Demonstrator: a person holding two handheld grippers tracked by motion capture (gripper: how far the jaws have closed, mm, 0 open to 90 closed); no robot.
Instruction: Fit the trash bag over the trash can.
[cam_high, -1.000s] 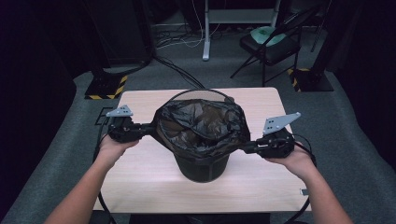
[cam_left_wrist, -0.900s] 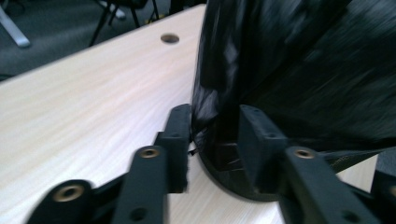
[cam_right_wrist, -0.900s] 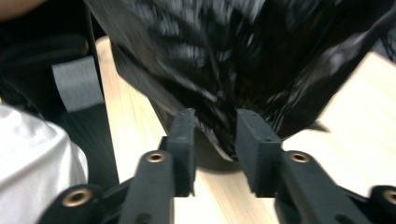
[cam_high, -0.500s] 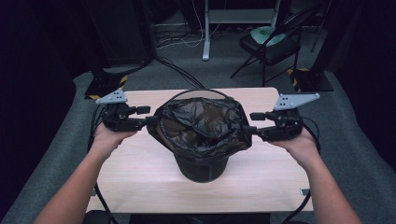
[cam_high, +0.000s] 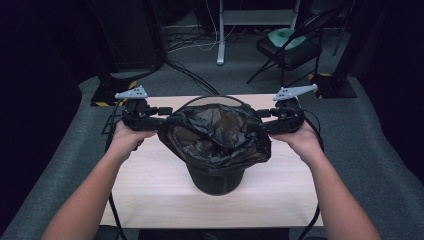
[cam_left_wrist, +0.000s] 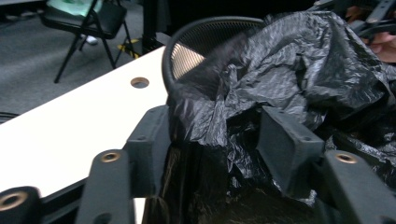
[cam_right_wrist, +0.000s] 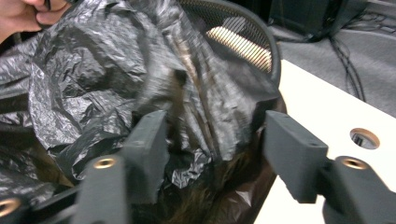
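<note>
The left gripper (cam_high: 167, 119) stood with its 2 jaws spread, and in the left gripper view the black bin bag (cam_left_wrist: 289, 79) bulged between the pads without being pressed by either; the jaws had just been opening, so the film lay loose there rather than pinched. The right gripper (cam_high: 264, 120) was likewise parted wide, its jaws having just been opening too, with a fold of the bag (cam_right_wrist: 140, 70) hanging in the gap and a clear space on the side toward the table. Each hand held its tool level and pointed inward at the bag's opposite sides, which suited spreading the plastic mouth outward over the rim from 2 points at once.

The bag sat in and over the black mesh bin (cam_high: 216, 175), which stood upright near the middle of the pale wooden table (cam_high: 150, 200). Its mouth was draped down over the near part of the rim, while the far arc of the mesh rim (cam_left_wrist: 205, 28) was bare, so the lining looked only partly done; the far edge probably needed to be regripped and pulled back.

Beyond the table, a folding chair (cam_high: 287, 47) stood well apart on the grey carpet, clear of the work.
</note>
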